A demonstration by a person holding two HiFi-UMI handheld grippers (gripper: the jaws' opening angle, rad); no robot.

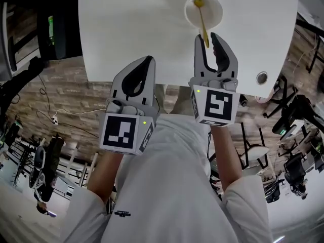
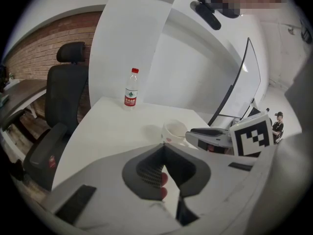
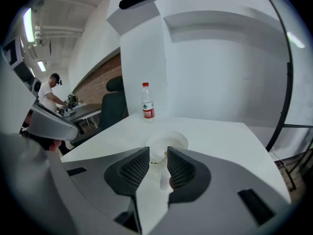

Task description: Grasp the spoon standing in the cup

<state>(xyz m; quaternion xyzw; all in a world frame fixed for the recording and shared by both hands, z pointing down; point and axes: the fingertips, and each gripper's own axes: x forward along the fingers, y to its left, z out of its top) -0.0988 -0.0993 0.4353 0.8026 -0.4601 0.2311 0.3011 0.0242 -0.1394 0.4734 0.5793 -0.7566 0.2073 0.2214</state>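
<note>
A white cup [image 1: 212, 14] stands near the far side of the white table [image 1: 131, 24]. A yellow spoon [image 1: 202, 24] leans in it, handle slanting toward me. My right gripper [image 1: 207, 38] is open just before the cup, and the spoon handle's end lies between its fingertips with no pad pressing on it. In the right gripper view the cup [image 3: 168, 142] shows through the gap of that gripper [image 3: 157, 152]. My left gripper [image 1: 150, 59] hangs over the table's near edge, shut on nothing. In its own view its tips [image 2: 164, 147] meet, with the cup [image 2: 175, 130] beyond.
A water bottle [image 3: 147, 102] with a red label stands at the table's far edge; the left gripper view shows the bottle [image 2: 130, 88] too. A black office chair [image 2: 58, 126] sits left of the table. A cable grommet [image 1: 261, 77] is in the table's near right corner.
</note>
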